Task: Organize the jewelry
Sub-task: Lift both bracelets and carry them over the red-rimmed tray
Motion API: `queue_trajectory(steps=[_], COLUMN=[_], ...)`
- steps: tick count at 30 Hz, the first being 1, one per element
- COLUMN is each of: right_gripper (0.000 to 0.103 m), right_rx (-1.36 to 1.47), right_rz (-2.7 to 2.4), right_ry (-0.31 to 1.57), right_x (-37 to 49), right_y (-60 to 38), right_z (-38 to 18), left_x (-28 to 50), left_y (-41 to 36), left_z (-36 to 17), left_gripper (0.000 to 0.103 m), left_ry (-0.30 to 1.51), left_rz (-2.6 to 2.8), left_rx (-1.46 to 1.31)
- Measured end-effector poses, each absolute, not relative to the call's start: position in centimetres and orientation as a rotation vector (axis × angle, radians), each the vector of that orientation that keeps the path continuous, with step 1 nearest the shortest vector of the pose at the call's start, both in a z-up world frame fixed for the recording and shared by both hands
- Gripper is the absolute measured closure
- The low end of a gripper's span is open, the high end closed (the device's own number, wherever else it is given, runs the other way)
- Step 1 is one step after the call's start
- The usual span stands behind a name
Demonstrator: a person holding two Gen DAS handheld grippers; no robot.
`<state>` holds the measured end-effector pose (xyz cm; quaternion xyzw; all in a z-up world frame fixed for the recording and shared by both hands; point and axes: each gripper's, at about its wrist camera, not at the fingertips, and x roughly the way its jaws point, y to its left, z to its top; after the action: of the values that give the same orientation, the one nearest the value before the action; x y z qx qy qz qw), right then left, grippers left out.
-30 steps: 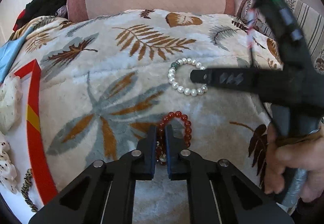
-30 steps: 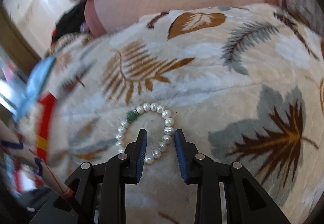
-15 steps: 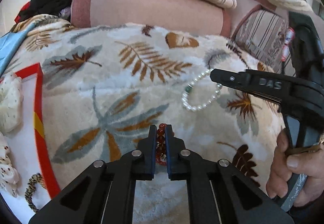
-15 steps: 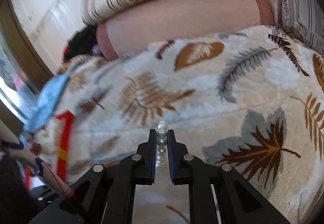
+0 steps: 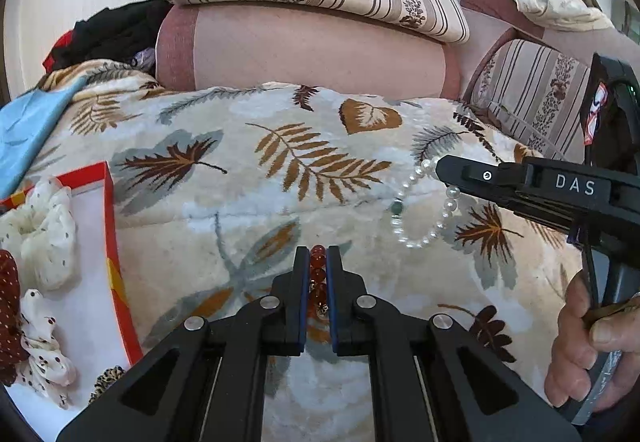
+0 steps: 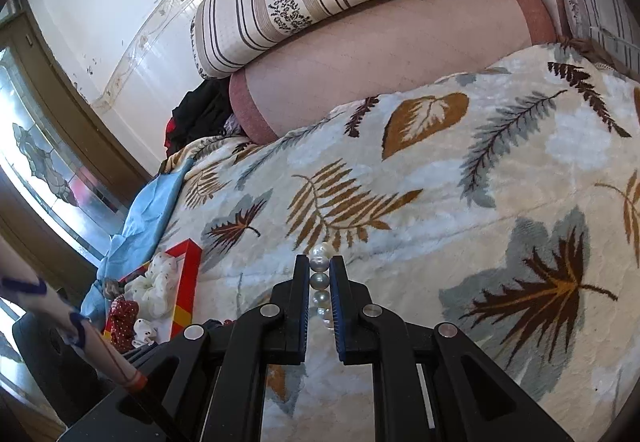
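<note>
With our left gripper (image 5: pixel 318 274) clamped on the red bead bracelet (image 5: pixel 318 284) and our right gripper (image 6: pixel 320 282) pinching the pearl bracelet (image 5: pixel 420 210) clear of the blanket (image 5: pixel 280 170), we judged it best to carry both levelly to the red-rimmed tray (image 5: pixel 114 242), grips kept firm.

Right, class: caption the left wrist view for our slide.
Left gripper pinches red bead bracelet; right gripper lifts pearl bracelet.
</note>
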<state>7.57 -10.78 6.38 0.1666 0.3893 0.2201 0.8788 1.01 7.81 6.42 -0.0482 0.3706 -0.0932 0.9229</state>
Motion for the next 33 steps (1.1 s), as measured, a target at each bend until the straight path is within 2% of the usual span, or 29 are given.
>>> queue_trajectory(steps=[33], right_gripper=[0.092], right_rx=[0.245], right_rz=[0.557], right_ry=[0.786], right_x=[5.1], right_y=[-7.4], right_z=[6.7], left_x=[0.2], left_y=[7.3], left_z=[6.9], left_gripper=[0.096], left_ry=[0.68], left_rz=[-0.088], left_rx=[0.041])
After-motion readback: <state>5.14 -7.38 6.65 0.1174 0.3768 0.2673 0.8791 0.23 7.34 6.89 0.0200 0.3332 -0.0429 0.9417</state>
